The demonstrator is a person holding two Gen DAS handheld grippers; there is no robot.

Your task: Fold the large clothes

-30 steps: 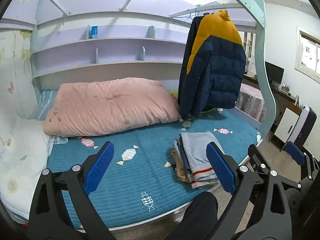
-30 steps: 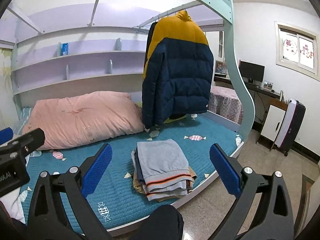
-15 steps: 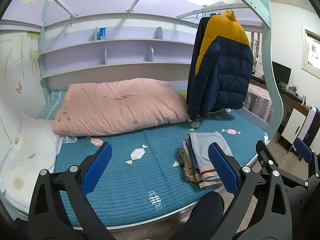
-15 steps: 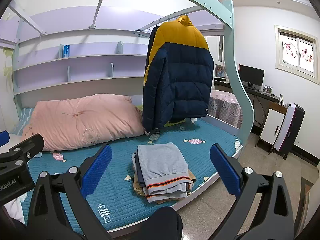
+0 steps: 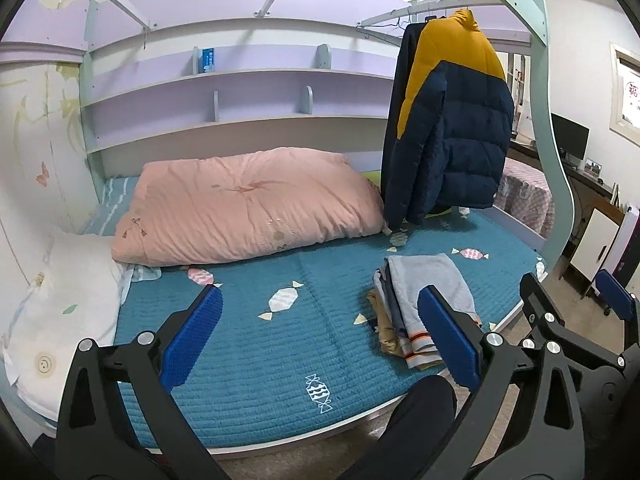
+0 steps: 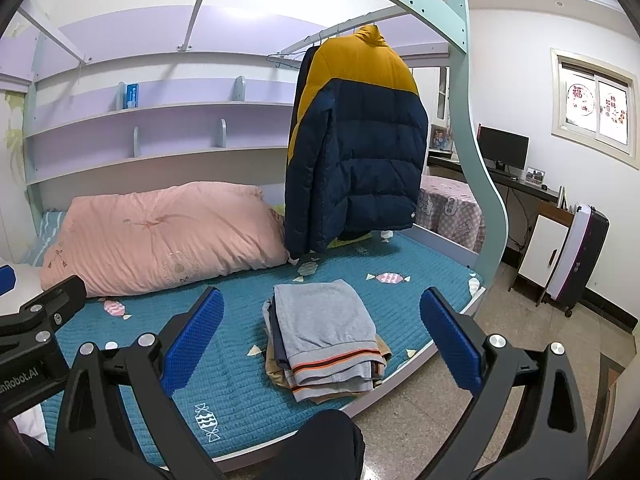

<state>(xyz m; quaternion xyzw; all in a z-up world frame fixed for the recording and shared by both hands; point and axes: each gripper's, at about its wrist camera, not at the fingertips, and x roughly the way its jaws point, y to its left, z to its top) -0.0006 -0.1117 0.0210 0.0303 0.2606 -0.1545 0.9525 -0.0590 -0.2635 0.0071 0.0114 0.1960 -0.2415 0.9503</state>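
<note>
Compared with a second ago: both views shifted a little, left view swung toward the wall side, pink quilt (image 5: 248,208) and white pillow (image 5: 68,304) now nearer centre; folded stack and hanging jacket unmoved.

Wide bare stretch of teal mattress cover (image 5: 256,344) between pillow and folded clothes stack (image 6: 324,340). Stack sitting close to the front edge of the bed, grey striped piece on top, tan layers beneath. Pink quilt bunched along the back, under the lilac shelves (image 5: 240,100). Navy-and-yellow puffer jacket (image 6: 356,152) hanging from the rail above the bed's right end, hem just above the mattress, well behind the stack. Mint bed post (image 6: 476,184) bounding the right side; tiled floor beyond.

Left gripper (image 5: 320,344) held level above the front edge, jaws spread wide, nothing between them. Right gripper (image 6: 322,344) likewise spread and empty, aimed over the stack, hovering clear of it. Dark knee low in both views.
</note>
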